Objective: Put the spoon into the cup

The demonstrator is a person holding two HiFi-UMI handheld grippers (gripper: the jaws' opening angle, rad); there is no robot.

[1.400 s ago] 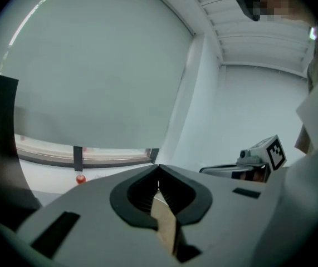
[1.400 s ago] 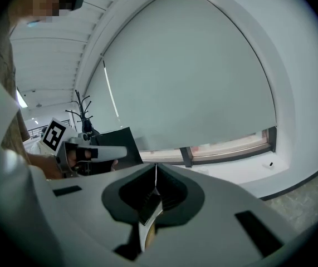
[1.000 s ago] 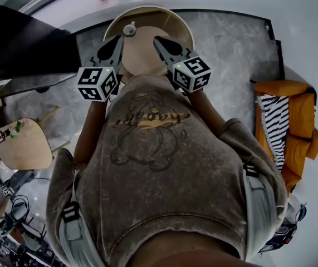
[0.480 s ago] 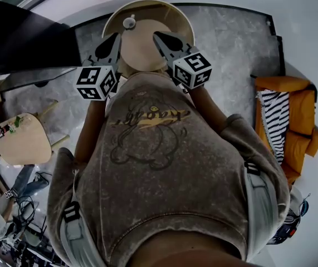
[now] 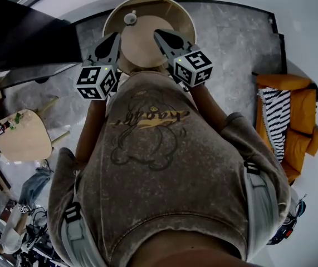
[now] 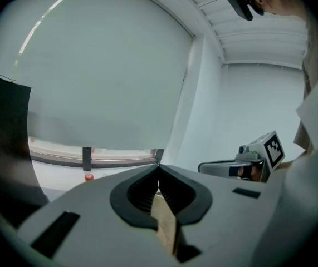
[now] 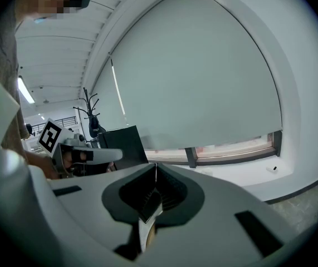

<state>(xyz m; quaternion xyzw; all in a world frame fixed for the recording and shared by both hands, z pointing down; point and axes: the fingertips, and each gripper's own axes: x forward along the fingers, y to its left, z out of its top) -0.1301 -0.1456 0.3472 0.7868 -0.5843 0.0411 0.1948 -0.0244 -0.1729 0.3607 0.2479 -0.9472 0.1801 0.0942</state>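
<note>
Jaws pressed together, empty, on left gripper (image 5: 116, 36) & right gripper (image 5: 157, 34) over table (image 5: 187, 21); cup (image 5: 130, 19) top centre; spoon unseen, so locate it.

shirt (image 5: 159, 171): washed brown, cartoon print | straps (image 5: 72, 227): grey

Two in view: the left gripper (image 5: 115, 37) and the right gripper (image 5: 159, 34). Two desks now: the round desk (image 5: 145, 40) ahead, the small desk (image 5: 24, 144) off left. One cup (image 5: 130, 19) on the round one. One orange sofa (image 5: 296, 121), right side.
</note>
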